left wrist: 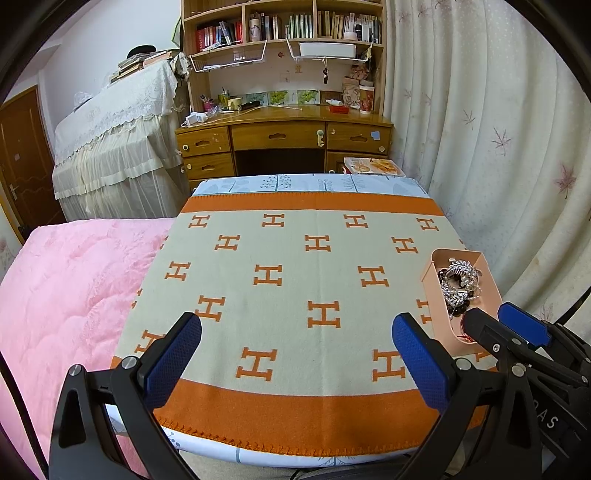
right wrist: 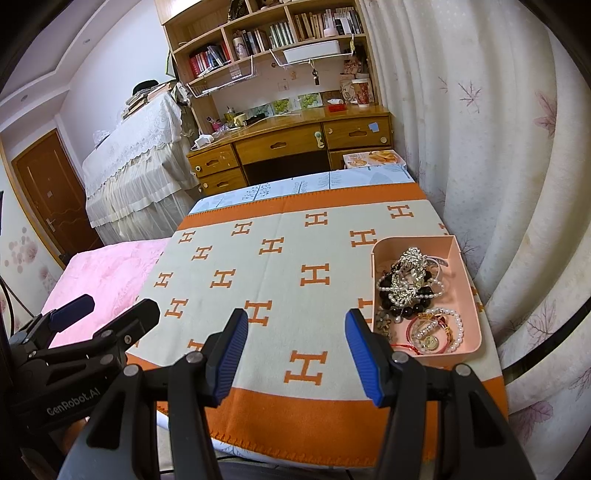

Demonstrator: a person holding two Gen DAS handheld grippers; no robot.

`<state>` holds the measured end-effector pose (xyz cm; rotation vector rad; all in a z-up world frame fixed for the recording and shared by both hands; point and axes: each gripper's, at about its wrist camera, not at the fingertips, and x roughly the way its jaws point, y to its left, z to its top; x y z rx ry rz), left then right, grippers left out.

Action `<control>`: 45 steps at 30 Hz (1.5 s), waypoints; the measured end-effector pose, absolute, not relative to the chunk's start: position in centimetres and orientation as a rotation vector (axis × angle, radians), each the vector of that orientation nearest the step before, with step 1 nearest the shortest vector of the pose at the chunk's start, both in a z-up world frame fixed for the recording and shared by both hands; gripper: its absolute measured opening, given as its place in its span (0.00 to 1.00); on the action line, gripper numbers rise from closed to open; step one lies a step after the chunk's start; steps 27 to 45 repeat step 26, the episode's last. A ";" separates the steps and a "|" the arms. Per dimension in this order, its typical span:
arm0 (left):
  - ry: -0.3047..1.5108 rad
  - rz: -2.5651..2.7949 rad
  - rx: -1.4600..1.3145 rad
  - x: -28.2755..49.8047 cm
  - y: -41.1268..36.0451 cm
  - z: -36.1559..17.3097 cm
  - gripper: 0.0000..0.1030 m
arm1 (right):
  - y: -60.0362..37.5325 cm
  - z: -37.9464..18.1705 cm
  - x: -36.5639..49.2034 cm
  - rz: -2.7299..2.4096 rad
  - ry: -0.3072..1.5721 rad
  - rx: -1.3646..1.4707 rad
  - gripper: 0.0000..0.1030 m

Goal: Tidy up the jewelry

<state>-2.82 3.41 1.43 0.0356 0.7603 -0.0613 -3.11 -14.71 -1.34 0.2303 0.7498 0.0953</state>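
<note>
Room: a bedroom with a flowered curtain on the right, a brown door on the left, and a wooden desk with a bookshelf hutch at the back.
Covered furniture: a tall piece draped in cream lace cloth stands left of the desk, with books stacked on top.
Bed: a pink quilt lies left of the work surface.
Surface: a table spread with a cream and orange blanket patterned with large orange "H" letters; a pale blue leaf-print cloth shows beyond its far edge.
Writing: "GenRobot.AI" reads on the left gripper's body in the right wrist view; partial letters "AS" show on the right gripper's body in the left wrist view.
Left gripper: jaws spread wide, nothing between the blue pads, held above the blanket's near half.
Right gripper: jaws about half spread, empty, just left of the tray's near corner.
Tray: a pink rectangular tray near the blanket's right edge.
Jewelry: piled inside the tray; a rhinestone leaf hair comb on top, dark bead and pearl bracelets tangled below, a red cord at the near end.
In the way: in the left wrist view, the right gripper covers the tray's near end.
</note>
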 end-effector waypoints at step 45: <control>0.809 -0.059 0.008 -2.1 4.7 0.0 0.99 | -13.7 -2.9 -2.8 0.108 0.787 0.225 0.54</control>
